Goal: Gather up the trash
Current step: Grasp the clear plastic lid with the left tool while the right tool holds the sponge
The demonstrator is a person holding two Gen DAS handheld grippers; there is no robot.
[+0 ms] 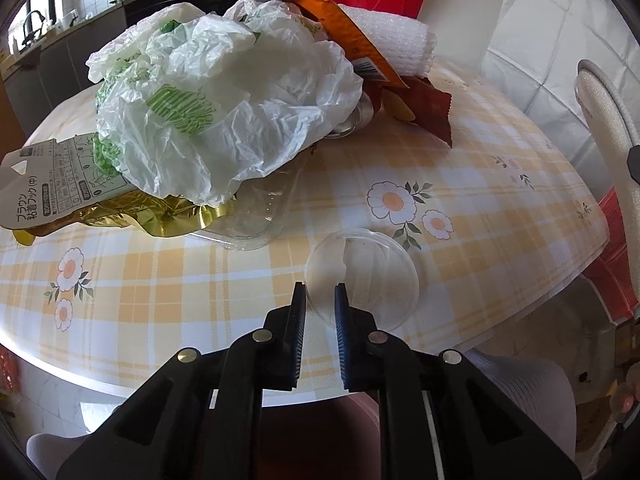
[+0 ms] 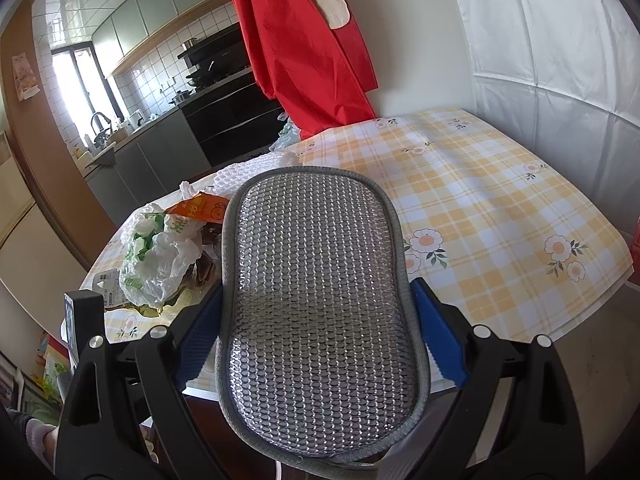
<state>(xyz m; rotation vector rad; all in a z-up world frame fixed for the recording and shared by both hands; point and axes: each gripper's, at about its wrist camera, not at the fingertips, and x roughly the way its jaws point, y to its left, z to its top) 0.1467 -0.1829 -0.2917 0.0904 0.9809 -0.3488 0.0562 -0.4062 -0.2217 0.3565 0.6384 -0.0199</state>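
A pile of trash sits on the checked tablecloth (image 1: 460,184): a crumpled white and green plastic bag (image 1: 216,96), a printed card (image 1: 48,184), gold foil (image 1: 160,216), a clear plastic tray (image 1: 256,216), orange and brown wrappers (image 1: 360,48) and white bubble wrap (image 1: 396,36). A clear round lid (image 1: 368,276) lies near the table's front edge. My left gripper (image 1: 320,300) is nearly closed, with its jaws around the lid's left rim. My right gripper (image 2: 316,312) is shut on a grey mesh scrubbing pad (image 2: 316,308), held above the table's front edge. The pile shows left of the pad (image 2: 160,256).
A red cloth (image 2: 304,40) hangs at the table's far side. A white chair back (image 1: 608,128) stands at the right. A kitchen counter with sink (image 2: 100,136) and stove lies behind. The tablecloth (image 2: 480,208) stretches out right of the pad.
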